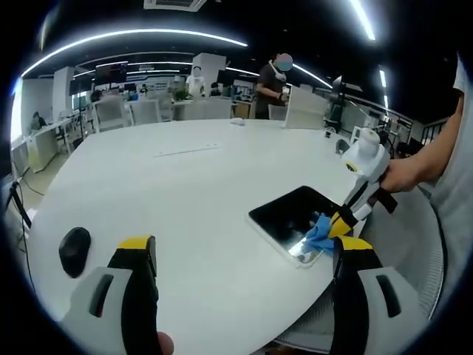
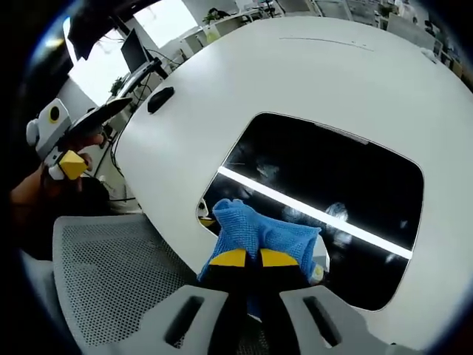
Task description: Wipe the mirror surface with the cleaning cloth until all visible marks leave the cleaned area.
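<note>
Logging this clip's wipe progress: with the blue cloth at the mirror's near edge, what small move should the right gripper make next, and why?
Probably slide the right gripper, shut on the blue cloth, forward across the mirror. The cloth sits at the near edge, and pale smudges still show on the dark glass just ahead of it.

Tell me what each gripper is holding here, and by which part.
The right gripper pinches the blue cloth by its bunched near edge, pressed on the mirror. The left gripper is open and holds nothing.

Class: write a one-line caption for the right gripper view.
Right gripper presses a blue cloth onto the dark mirror.
</note>
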Available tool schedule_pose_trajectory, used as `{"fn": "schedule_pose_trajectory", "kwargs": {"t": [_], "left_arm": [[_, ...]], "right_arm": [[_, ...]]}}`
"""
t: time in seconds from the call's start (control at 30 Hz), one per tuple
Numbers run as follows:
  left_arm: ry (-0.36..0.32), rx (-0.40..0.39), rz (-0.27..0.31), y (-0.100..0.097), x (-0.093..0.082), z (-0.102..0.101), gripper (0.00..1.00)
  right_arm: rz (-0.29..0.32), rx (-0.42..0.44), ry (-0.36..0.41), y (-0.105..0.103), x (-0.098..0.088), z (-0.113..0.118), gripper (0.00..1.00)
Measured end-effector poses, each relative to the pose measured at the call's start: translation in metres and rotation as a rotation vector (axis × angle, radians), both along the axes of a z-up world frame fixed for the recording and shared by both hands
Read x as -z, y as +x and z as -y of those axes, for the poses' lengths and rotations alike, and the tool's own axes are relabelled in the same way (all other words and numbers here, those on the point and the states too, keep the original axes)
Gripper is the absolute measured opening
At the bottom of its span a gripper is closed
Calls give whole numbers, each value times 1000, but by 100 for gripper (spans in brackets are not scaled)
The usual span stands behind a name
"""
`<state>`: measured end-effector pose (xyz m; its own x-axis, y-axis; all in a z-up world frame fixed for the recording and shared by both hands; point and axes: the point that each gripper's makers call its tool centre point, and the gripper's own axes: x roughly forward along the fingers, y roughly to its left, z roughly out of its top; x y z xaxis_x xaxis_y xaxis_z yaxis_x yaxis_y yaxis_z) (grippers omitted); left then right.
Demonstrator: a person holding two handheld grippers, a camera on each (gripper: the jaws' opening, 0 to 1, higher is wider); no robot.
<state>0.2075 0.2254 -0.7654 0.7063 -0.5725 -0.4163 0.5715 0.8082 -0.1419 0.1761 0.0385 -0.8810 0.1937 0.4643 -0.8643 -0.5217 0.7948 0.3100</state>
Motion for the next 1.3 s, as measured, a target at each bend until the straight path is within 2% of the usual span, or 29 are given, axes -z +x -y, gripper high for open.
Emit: {"fn": "schedule_pose_trajectory", "kwargs": {"t": [0.17, 0.33, 0.57, 0.87, 1.3], "left_arm": [[4, 0, 5, -1, -5, 4, 99], [10, 7, 4, 1, -1, 2, 98], [-1, 5, 14, 4, -5, 4, 99], [-3, -2, 11, 6, -1, -2, 99], [-6, -7, 6, 1, -4, 5, 99]], "right_arm": [[0, 14, 2, 1, 0, 7, 0], [-11, 23, -7, 1, 0, 12, 0], [-16, 34, -15, 1, 0, 19, 0], [-26, 33, -18, 4, 0, 18, 0], [-17, 54, -19, 17, 0, 21, 0]]}}
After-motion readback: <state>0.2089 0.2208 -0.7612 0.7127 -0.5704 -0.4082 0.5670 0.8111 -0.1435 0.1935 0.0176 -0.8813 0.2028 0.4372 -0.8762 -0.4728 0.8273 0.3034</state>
